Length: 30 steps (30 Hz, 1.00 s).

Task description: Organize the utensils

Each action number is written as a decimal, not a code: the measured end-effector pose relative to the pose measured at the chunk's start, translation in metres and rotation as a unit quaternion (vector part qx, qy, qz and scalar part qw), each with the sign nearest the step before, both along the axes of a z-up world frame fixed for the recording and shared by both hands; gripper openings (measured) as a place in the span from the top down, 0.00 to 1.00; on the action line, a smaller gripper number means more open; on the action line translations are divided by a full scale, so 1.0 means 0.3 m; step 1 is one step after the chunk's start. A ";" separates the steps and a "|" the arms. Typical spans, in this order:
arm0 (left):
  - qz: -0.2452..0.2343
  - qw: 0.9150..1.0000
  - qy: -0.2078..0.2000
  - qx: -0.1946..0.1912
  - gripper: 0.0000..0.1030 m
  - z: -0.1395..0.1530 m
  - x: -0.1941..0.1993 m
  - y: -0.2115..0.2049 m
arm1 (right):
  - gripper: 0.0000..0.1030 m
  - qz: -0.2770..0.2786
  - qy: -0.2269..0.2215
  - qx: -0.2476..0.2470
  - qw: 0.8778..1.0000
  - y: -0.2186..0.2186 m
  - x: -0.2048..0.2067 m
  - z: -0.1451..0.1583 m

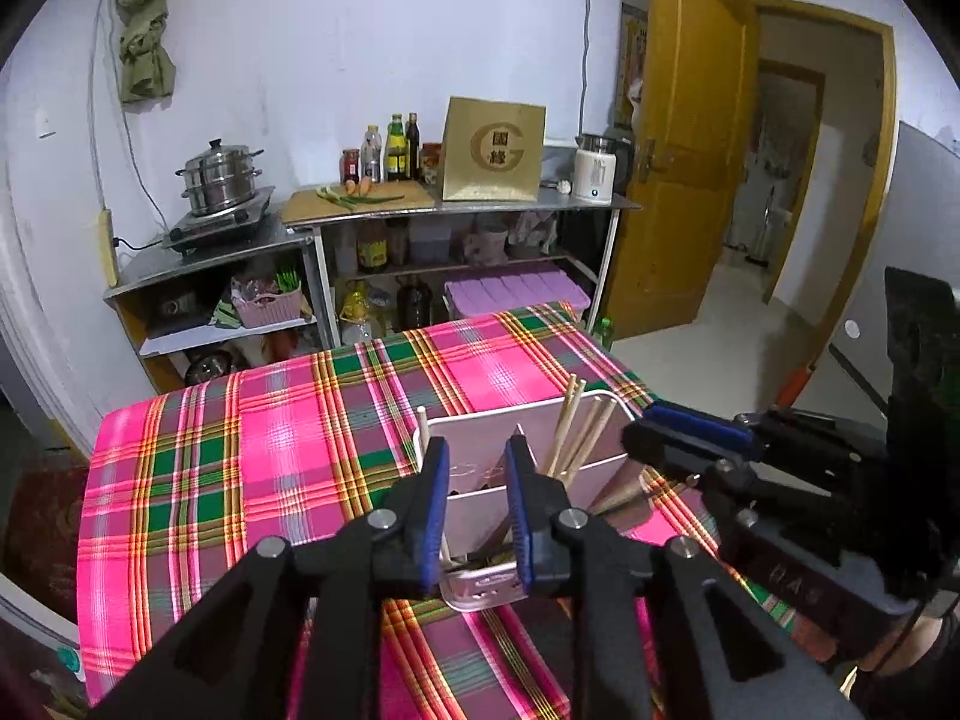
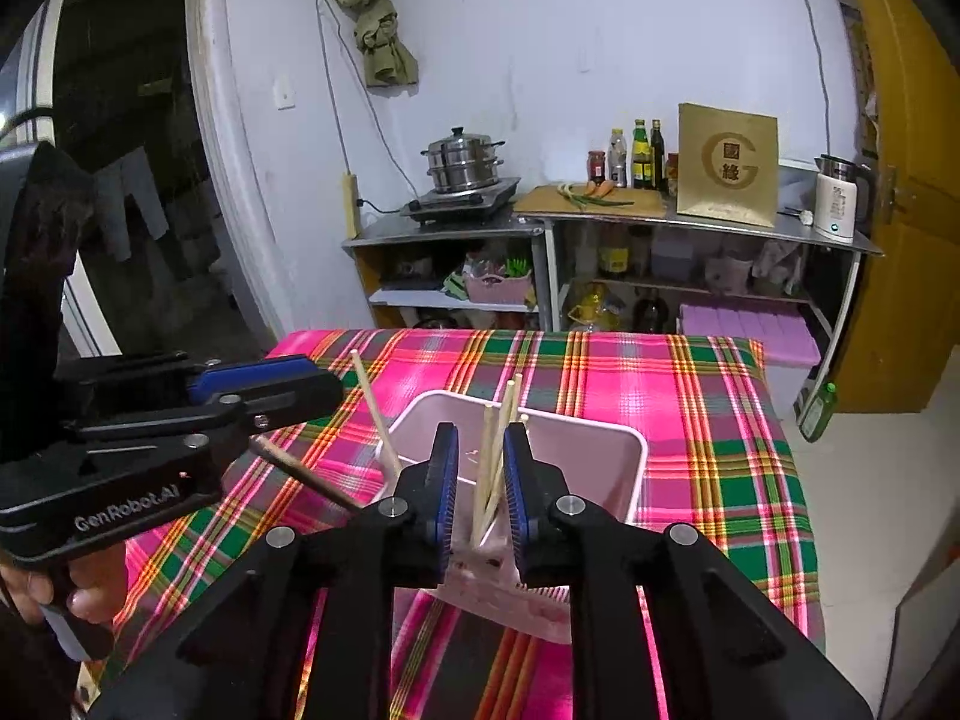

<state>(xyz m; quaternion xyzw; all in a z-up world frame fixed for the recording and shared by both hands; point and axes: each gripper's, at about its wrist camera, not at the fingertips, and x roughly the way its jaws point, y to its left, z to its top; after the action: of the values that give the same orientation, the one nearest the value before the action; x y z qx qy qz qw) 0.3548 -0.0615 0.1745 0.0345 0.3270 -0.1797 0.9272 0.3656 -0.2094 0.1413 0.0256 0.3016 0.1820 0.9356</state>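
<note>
A pale pink utensil holder (image 1: 480,501) with a divider stands on the plaid tablecloth (image 1: 270,450). Several wooden chopsticks (image 1: 579,432) lean upright in its right compartment; one stick (image 1: 422,426) pokes up at its left rim. My left gripper (image 1: 477,456) hovers open over the holder, empty. The right gripper (image 1: 690,426) shows from the side just right of the holder. In the right wrist view the holder (image 2: 576,450) lies ahead, chopsticks (image 2: 495,456) stand between my right gripper's (image 2: 480,444) open fingers, untouched. The left gripper (image 2: 264,384) is at the left.
A dark stick (image 2: 300,471) lies near the holder's left side. Behind the table a steel shelf unit (image 1: 372,222) holds a steamer pot (image 1: 219,177), bottles, a gold box (image 1: 492,150) and a kettle (image 1: 597,174). A yellow door (image 1: 678,138) stands open at right.
</note>
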 end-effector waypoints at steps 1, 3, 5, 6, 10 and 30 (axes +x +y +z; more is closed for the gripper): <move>0.001 1.000 -0.003 -0.002 0.79 0.005 -0.015 0.007 | 0.84 -0.002 -0.004 0.000 1.000 -0.006 -0.016 0.007; 0.003 1.000 -0.008 -0.006 0.79 0.015 -0.047 0.019 | 0.84 -0.007 -0.010 0.003 1.000 -0.019 -0.051 0.022; 0.004 1.000 -0.014 -0.010 0.79 0.029 -0.084 0.030 | 0.84 -0.011 -0.014 0.005 1.000 -0.029 -0.085 0.033; 0.004 1.000 -0.017 -0.013 0.79 0.036 -0.101 0.034 | 0.84 -0.013 -0.017 0.005 1.000 -0.035 -0.103 0.040; 0.011 0.999 -0.036 -0.020 0.77 0.052 -0.194 0.053 | 0.83 -0.017 -0.034 0.012 0.999 -0.049 -0.196 0.068; 0.040 0.995 -0.080 -0.045 0.69 -0.200 -0.697 0.115 | 0.75 -0.029 -0.072 0.007 0.997 -0.035 -0.712 -0.096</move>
<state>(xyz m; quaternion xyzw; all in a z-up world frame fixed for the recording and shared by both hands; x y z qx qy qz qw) 0.1457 -0.0271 0.1144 -0.0060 0.2447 -0.1537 0.9573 0.1520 -0.2198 0.1126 0.0280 0.2313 0.1587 0.9595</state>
